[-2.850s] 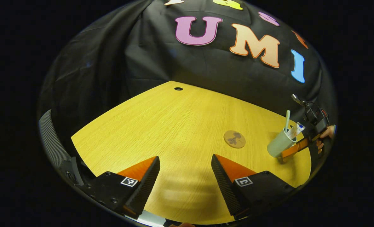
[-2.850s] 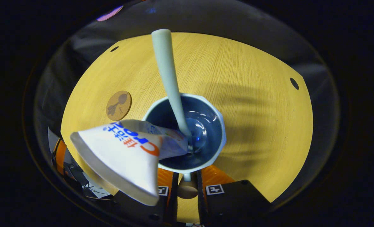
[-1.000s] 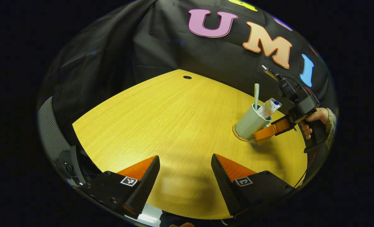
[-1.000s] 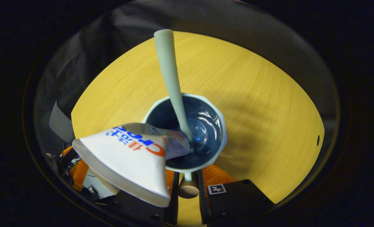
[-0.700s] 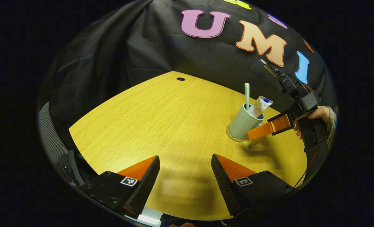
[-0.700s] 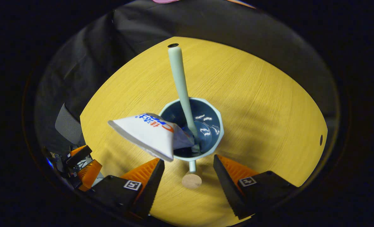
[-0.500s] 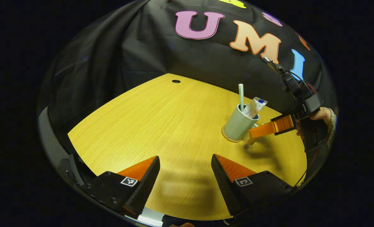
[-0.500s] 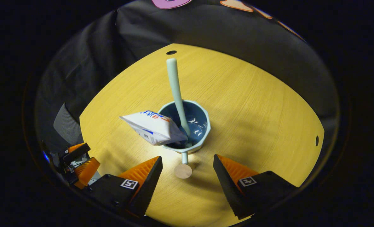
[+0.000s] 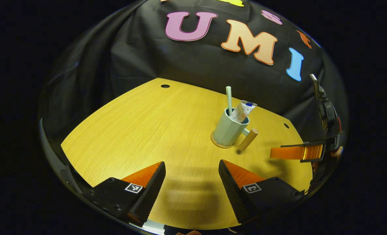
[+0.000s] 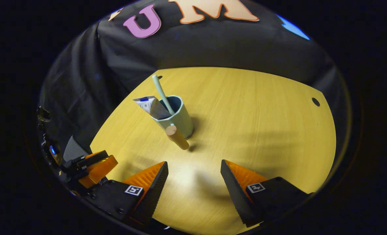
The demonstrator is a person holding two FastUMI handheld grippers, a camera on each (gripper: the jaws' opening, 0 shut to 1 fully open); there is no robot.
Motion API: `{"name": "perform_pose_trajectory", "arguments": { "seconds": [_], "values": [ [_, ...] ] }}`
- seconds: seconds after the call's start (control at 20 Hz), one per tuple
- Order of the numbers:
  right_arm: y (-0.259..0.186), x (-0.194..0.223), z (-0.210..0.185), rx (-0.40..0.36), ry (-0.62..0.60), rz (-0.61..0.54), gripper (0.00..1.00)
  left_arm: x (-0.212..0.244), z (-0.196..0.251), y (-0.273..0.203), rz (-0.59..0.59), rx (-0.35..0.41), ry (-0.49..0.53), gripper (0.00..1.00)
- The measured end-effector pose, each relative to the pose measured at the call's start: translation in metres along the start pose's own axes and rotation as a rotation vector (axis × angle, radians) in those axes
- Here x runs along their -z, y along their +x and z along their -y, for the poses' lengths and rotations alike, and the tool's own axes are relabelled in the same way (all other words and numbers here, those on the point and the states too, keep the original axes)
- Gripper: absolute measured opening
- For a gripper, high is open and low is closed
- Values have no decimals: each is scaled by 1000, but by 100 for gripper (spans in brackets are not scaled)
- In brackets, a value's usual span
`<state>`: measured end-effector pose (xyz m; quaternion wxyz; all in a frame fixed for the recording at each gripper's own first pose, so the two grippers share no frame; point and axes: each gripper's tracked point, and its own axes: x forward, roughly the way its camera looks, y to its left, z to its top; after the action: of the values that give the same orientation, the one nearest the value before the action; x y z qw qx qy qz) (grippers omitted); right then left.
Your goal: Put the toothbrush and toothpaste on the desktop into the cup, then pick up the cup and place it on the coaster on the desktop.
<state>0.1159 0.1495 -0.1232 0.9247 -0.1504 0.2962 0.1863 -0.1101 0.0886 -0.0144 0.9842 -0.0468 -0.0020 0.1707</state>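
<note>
A yellow wood-grain desk (image 9: 147,130) is set before a black cloth wall. At the left, the left gripper (image 9: 192,182) is held low over the bare near desk, its jaws spread and nothing between them. Toward the middle, the pale green faceted cup (image 9: 227,129) with a wooden peg handle is seen standing on the round brown coaster (image 9: 216,144); a second ago it was still clamped by its handle. The pale green toothbrush (image 9: 228,98) and the white toothpaste tube (image 9: 242,110) are carried inside it, leaning against the rim. At the right, the right gripper (image 10: 194,182) has been drawn back well clear of the cup, released and empty. The task is judged complete. Blue print on the tube is too small to be read.
</note>
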Motion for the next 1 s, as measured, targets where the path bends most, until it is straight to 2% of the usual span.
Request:
{"name": "perform_pose_trajectory", "arguments": {
  "seconds": [0.1, 0.2, 0.25, 0.3, 0.45, 0.65, 1.0],
  "values": [
    [-15, 8, 19, 45, 82, 55, 96, -1, 12, 3, -7, 43, 10, 95],
    [-28, 18, 35, 73, 176, 98, 99, 3, 24, 6, -29, 84, 20, 95],
    [-35, 25, 44, 87, 215, 110, 96, 5, 30, 7, -38, 101, 29, 95],
    [-41, 32, 54, 107, 251, 115, 99, 6, 37, 8, -46, 119, 41, 95],
    [-54, 48, 70, 146, 330, 134, 99, 18, 56, 11, -86, 172, 64, 95],
    [-63, 60, 80, 182, 375, 151, 99, 26, 70, 15, -112, 193, 79, 95],
    [-90, 60, 93, 212, 429, 199, 99, 29, 67, 19, -124, 201, 93, 95]
  ]
}}
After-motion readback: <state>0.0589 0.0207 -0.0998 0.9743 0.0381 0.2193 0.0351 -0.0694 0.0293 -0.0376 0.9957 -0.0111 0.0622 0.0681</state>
